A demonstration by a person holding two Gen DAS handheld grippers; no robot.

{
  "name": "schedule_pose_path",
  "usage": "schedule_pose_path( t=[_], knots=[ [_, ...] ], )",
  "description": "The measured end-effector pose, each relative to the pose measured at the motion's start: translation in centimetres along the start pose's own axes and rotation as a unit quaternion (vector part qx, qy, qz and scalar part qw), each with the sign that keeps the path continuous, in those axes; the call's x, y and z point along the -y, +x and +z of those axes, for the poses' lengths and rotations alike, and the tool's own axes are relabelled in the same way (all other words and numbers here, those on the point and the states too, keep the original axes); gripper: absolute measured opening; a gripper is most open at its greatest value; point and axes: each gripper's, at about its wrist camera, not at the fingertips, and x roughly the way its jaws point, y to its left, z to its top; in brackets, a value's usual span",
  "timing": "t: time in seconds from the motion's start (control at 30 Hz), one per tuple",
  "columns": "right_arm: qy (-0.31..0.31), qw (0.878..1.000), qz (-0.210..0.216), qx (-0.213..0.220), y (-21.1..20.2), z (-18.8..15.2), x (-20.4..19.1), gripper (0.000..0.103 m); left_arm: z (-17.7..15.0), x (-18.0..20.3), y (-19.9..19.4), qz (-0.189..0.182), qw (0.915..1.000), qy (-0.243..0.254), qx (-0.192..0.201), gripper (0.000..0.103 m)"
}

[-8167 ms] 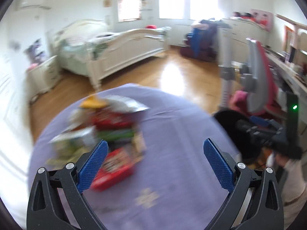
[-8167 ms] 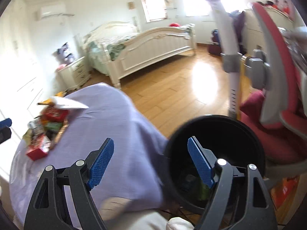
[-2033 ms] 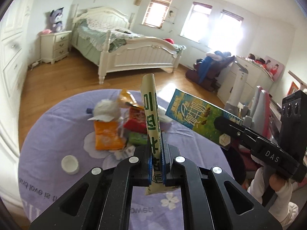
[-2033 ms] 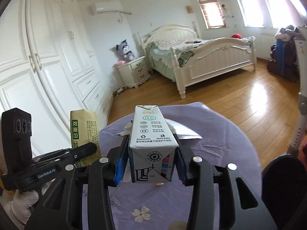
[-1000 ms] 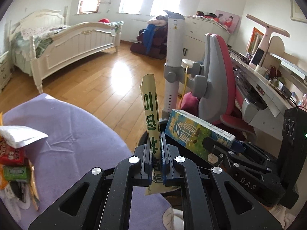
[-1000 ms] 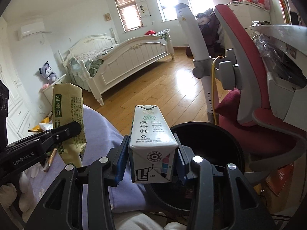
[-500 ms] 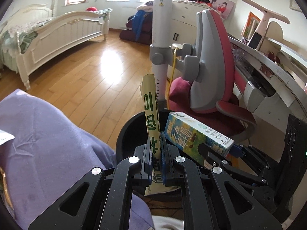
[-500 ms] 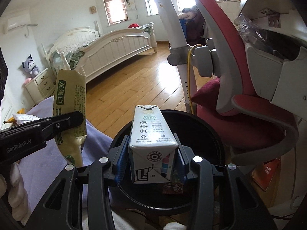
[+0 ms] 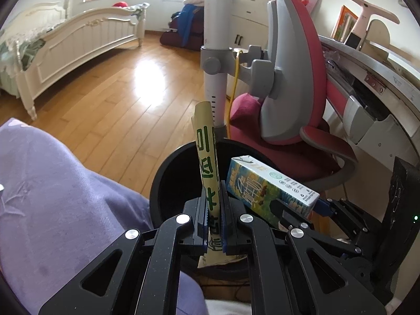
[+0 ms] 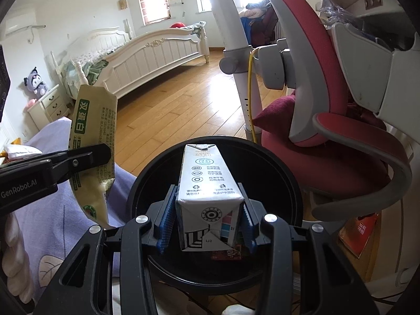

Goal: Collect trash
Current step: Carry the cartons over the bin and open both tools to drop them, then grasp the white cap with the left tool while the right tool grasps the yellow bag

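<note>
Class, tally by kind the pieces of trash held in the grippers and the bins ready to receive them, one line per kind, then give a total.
Flat yellow-green wrappers: 1, the wrapper pinched in the left gripper.
Drink cartons: 1, the carton clamped in the right gripper.
Black bins: 1, the bin below both.
Total: 3

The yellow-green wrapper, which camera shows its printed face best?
The right wrist view: the yellow-green wrapper shows its broad printed face there, clamped by the left gripper. The left wrist view shows it only edge-on, a thin strip.
</note>
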Motion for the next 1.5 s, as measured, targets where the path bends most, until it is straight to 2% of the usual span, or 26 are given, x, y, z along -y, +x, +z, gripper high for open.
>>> schedule_pose_path(
  t=[0.73, 0.87, 0.9, 0.93, 0.97, 1.0, 1.03, 1.13, 1.27, 1.43, 1.5],
  knots=[
    [0.008, 1.000, -0.017, -0.006, 0.8, -0.3, 1.3, 0.043, 0.8, 1.3, 2.7, -0.009, 0.9996, 0.019, -0.017, 0.008],
    [0.013, 0.999, -0.032, -0.008, 0.8, -0.3, 1.4, 0.048, 0.9, 1.2, 2.8, -0.004, 0.9997, 0.016, -0.018, 0.008],
    [0.014, 0.999, -0.035, -0.010, 0.9, -0.3, 1.4, 0.058, 0.9, 1.3, 2.8, 0.000, 0.9997, 0.017, -0.020, 0.014],
    [0.015, 0.999, -0.036, -0.008, 0.7, -0.3, 1.5, 0.064, 0.9, 1.3, 2.8, 0.002, 0.9997, 0.017, -0.020, 0.030],
    [0.017, 0.999, -0.034, -0.007, 0.6, -0.3, 1.6, 0.066, 0.9, 1.3, 2.6, 0.003, 0.9997, 0.016, -0.019, 0.040],
    [0.018, 0.999, -0.033, -0.008, 0.6, -0.3, 1.6, 0.067, 0.8, 1.3, 2.3, 0.009, 0.9997, 0.016, -0.014, 0.058],
    [0.018, 0.999, -0.033, -0.009, 0.5, -0.3, 1.6, 0.067, 0.8, 1.3, 1.9, 0.017, 0.9997, 0.016, -0.005, 0.066],
    [0.010, 0.999, -0.032, -0.008, 0.3, -0.2, 1.2, 0.067, 0.9, 0.9, 0.8, 0.020, 0.9997, 0.010, 0.003, 0.070],
    [-0.006, 1.000, -0.026, 0.003, -0.5, 0.1, -0.2, 0.075, 0.7, -0.5, -1.7, 0.029, 0.9993, -0.013, 0.021, 0.077],
    [-0.040, 0.999, 0.011, 0.017, -1.6, 1.0, -3.2, 0.077, -0.6, -4.1, -7.3, 0.054, 0.9954, -0.049, 0.061, 0.078],
    [-0.065, 0.997, 0.029, 0.025, -2.2, 1.7, -5.2, 0.077, -1.8, -6.7, -10.4, 0.077, 0.9908, -0.075, 0.082, 0.078]
  ],
)
